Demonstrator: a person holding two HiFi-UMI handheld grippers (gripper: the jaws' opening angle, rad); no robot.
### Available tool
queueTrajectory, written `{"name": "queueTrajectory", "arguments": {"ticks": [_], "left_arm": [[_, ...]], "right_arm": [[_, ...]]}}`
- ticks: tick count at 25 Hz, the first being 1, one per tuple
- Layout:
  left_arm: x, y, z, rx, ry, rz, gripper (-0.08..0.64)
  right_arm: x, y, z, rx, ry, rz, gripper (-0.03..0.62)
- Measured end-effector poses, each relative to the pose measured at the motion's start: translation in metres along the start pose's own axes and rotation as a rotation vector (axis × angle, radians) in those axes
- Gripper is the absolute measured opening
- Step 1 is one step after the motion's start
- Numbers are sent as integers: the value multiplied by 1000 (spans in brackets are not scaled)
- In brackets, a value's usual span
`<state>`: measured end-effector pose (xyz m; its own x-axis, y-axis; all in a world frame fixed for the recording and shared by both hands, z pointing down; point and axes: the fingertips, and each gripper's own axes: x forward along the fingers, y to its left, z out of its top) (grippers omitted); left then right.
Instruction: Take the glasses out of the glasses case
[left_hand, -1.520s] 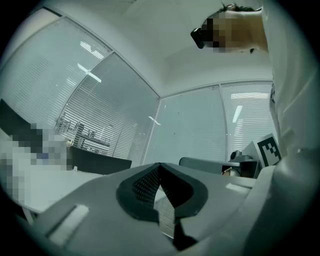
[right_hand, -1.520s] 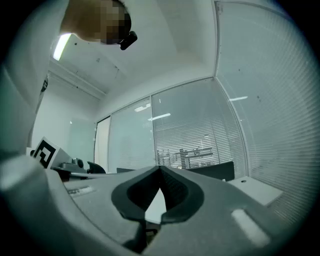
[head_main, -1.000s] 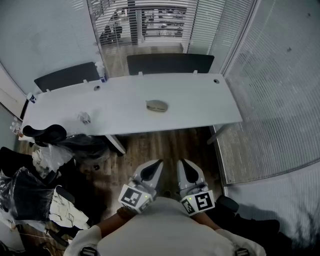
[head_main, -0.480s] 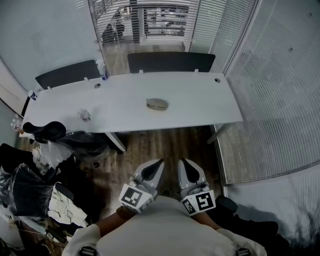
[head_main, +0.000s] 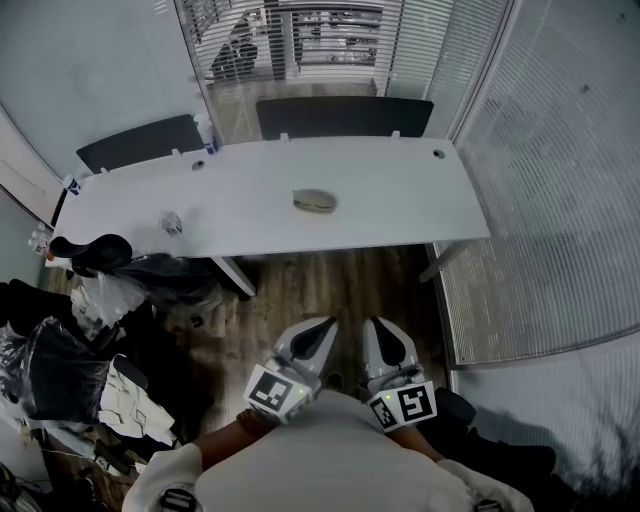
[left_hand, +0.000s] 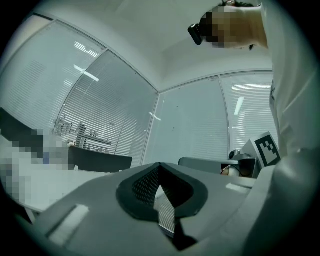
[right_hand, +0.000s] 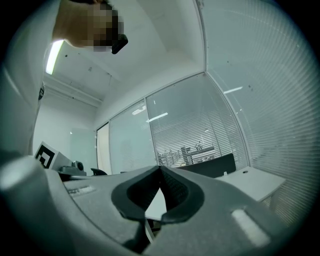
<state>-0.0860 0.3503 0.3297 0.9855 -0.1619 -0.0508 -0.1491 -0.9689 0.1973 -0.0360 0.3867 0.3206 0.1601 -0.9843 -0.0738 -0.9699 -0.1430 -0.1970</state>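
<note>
I hold my left gripper (head_main: 318, 330) and right gripper (head_main: 378, 330) side by side before my chest, both level, jaws closed on nothing.

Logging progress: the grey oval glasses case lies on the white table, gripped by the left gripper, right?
No: the grey oval glasses case lies on the white table, but the left gripper is shut, empty, well short of it, as the head view shows.

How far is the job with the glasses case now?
Done: nothing; the glasses case looks closed on the white table, away from both grippers. In hand: nothing; left gripper and right gripper are shut, empty. Left: reach the case, open it, lift out the glasses.
</note>
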Motion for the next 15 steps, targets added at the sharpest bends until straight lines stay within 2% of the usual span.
{"name": "queueTrajectory", "arguments": {"ticks": [6, 15], "left_arm": [[9, -20, -16, -8, 19, 3, 3], [15, -36, -20, 10, 18, 14, 3]], "right_arm": [[-18, -16, -10, 27, 12, 2, 0], [-32, -28, -11, 43, 7, 14, 0]]}}
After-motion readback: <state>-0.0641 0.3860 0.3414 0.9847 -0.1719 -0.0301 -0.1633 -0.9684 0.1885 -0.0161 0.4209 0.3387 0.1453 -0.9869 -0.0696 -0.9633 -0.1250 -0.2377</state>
